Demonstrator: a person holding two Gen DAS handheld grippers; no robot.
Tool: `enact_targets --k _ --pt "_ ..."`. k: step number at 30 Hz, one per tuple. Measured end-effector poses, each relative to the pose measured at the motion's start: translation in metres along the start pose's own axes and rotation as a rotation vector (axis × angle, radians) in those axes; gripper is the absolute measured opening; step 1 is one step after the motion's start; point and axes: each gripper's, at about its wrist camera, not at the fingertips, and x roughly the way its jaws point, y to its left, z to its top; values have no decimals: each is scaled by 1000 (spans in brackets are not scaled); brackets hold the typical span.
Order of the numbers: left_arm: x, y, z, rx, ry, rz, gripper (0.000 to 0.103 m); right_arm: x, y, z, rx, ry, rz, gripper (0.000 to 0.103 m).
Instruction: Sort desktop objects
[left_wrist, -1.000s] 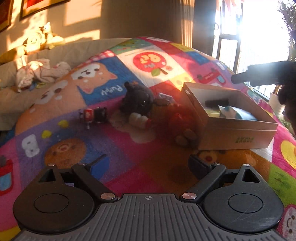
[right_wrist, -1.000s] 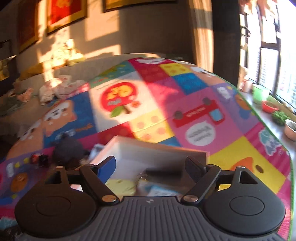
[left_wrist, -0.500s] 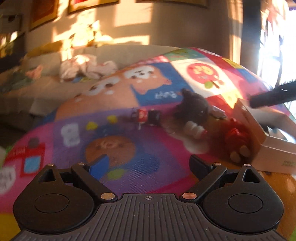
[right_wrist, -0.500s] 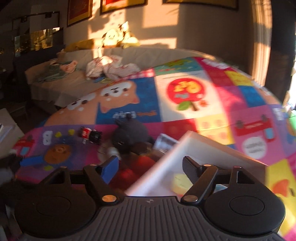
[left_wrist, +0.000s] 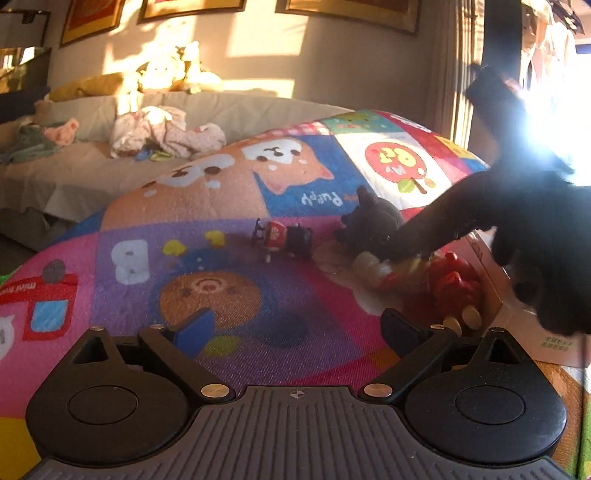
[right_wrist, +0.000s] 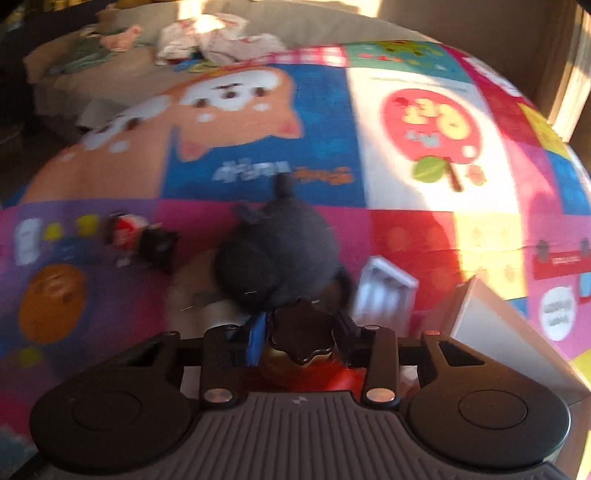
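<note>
The right claw (right_wrist: 300, 341) is pinched on a small red bottle (right_wrist: 301, 356) with a dark, scalloped cap, low in the middle of the right wrist view. In the left wrist view that bottle (left_wrist: 391, 275) lies to the right of centre on the patchwork play mat (left_wrist: 229, 206), with the right claw's dark fingers (left_wrist: 417, 236) reaching down onto it from the upper right. Just above it in the frame sits a dark grey plush toy (right_wrist: 275, 254), and to the right a small white ribbed packet (right_wrist: 384, 291), blurred. A red figure with pale feet (left_wrist: 456, 291) lies against the side of an open cardboard box (left_wrist: 554, 343) at the right edge; the box bears small green print too fine to read. Left of the plush stands a little red and black toy (left_wrist: 282, 238). The mat carries the word "Puppy" in white on a blue square, seen upside down, and a red apple patch with yellow letters. The left claw (left_wrist: 295, 330) is spread wide with nothing between its fingers, low in its frame. A beige sofa (left_wrist: 74, 166) with crumpled clothes fills the upper left.
</note>
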Motion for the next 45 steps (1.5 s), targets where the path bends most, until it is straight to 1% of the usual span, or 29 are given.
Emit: enact_targets --k 3,6,8,11,13,15,18,21,22,23,24,26,27,29,30,31,33,35,37,38,39,41,43,44,45 --pt "0 0 0 -6 1 -3 100 -25 14 -15 -52 -22 64 38" --pt "1 2 0 -15 6 -2 100 -60 25 -41 -97 -59 137 38" --pt "1 1 0 -9 6 1 100 -87 28 -60 -122 -84 172 38" --pt "1 -2 -1 8 3 9 100 -123 26 -84 -135 -108 197 38" --pt "1 -4 -1 20 5 15 100 -140 17 -102 -124 -103 201 38" --pt "2 -7 -1 38 10 21 100 -148 5 -118 -95 -88 191 38" --pt "5 -15 0 90 31 14 100 -148 -11 -142 -65 -79 114 38" --pt "6 -26 2 171 43 -36 100 -146 -30 -163 -1 -88 63 40" --pt "7 -29 5 197 49 -62 100 -149 -37 -171 37 -105 60 44" --pt "8 -32 8 215 54 -82 100 -150 -43 -177 70 -123 60 57" --pt "10 -34 11 226 58 -96 100 -153 -46 -183 97 -142 56 74" --pt "19 -38 20 229 59 -93 100 -159 -53 -198 149 -192 41 90" --pt "25 -40 24 230 62 -84 100 -162 -55 -206 169 -212 34 91" --pt "40 -45 30 228 78 -71 95 -162 -59 -221 207 -230 33 91" --pt "48 -47 33 221 96 -67 85 -162 -61 -228 230 -239 27 91" --pt "56 -50 36 208 117 -65 79 -162 -62 -234 252 -246 19 91" --pt "70 -53 39 190 145 -71 77 -163 -63 -246 292 -267 4 91" --pt "83 -60 38 219 148 -45 70 -164 -65 -256 329 -292 -3 91" --pt "93 -63 35 259 156 -18 47 -164 -65 -262 366 -311 -11 93" --pt "97 -62 34 258 168 -4 40 -163 -65 -266 380 -317 -16 95" --pt "99 -60 32 250 181 -1 30 -162 -65 -268 390 -320 -20 97" --pt "91 -57 32 250 172 -8 29 -160 -63 -272 393 -326 -34 98" --pt "74 -58 30 282 145 -33 29 -159 -64 -273 392 -329 -29 100" --pt "65 -60 28 299 132 -44 29 -159 -64 -273 395 -335 -24 103" --pt "54 -62 26 309 124 -63 29 -159 -65 -273 401 -336 -21 103"
